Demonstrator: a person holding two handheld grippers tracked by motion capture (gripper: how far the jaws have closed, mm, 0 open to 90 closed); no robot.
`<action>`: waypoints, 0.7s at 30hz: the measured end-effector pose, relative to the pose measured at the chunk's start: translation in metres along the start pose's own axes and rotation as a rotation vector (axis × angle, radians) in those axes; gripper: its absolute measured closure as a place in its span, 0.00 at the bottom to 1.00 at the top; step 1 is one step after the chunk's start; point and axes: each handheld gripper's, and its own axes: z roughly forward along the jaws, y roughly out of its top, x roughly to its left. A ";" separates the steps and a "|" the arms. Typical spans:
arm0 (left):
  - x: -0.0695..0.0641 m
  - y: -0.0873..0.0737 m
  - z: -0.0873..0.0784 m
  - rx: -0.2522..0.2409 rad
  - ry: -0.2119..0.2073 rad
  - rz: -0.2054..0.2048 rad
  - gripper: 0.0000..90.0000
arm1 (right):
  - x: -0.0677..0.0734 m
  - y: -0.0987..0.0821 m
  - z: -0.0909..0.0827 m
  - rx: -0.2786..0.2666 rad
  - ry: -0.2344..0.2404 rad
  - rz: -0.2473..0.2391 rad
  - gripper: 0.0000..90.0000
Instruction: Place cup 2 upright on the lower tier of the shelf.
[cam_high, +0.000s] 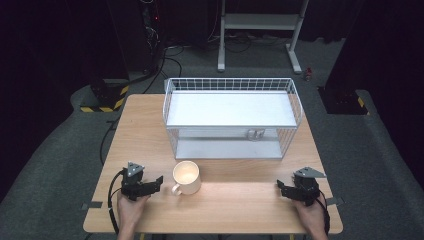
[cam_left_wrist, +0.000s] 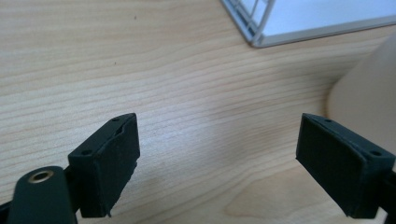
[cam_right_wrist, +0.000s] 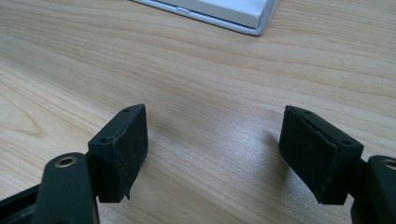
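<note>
Left gripper: released, jaws standing wide with bare wood between them; held low over the surface, near the front edge, in the person's left hand.
Left gripper, own view: both black pads in sight, nothing pressed between them; the cream side of the mug fills the right margin, just beyond the right-hand pad.
Right gripper: released, jaws apart with bare wood between them; held low over the surface in the person's right hand, pointing toward the left gripper.
Right gripper, own view: pads well apart, wood grain between them; a corner of the rack's white base lies ahead at the top.
Mug: cream, upright, open mouth up, handle turned toward the front-left; it stands just beside the left gripper's tips, ahead of them, and well apart from the right gripper. Whether the left gripper touches it: cannot tell, seems a small gap.
Wire rack: white, two-level, standing beyond both grippers at the far half of the surface; the mug sits just in front of its lower shelf, outside it.
Surface: light wood, the stretch between the two grippers bare apart from the mug.
Grey plates: one three-cornered plate on top of each gripper, seen from the high view.
</note>
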 end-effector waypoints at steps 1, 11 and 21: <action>0.000 0.000 0.000 0.000 0.000 0.000 0.15 | 0.000 0.000 0.000 0.000 0.000 0.000 0.26; -0.002 -0.012 -0.022 -0.046 -0.062 -0.012 0.10 | 0.000 0.000 0.000 0.001 -0.002 0.003 0.26; -0.014 -0.022 -0.042 -0.076 -0.020 0.035 0.09 | 0.000 0.000 0.000 0.001 -0.002 0.004 0.26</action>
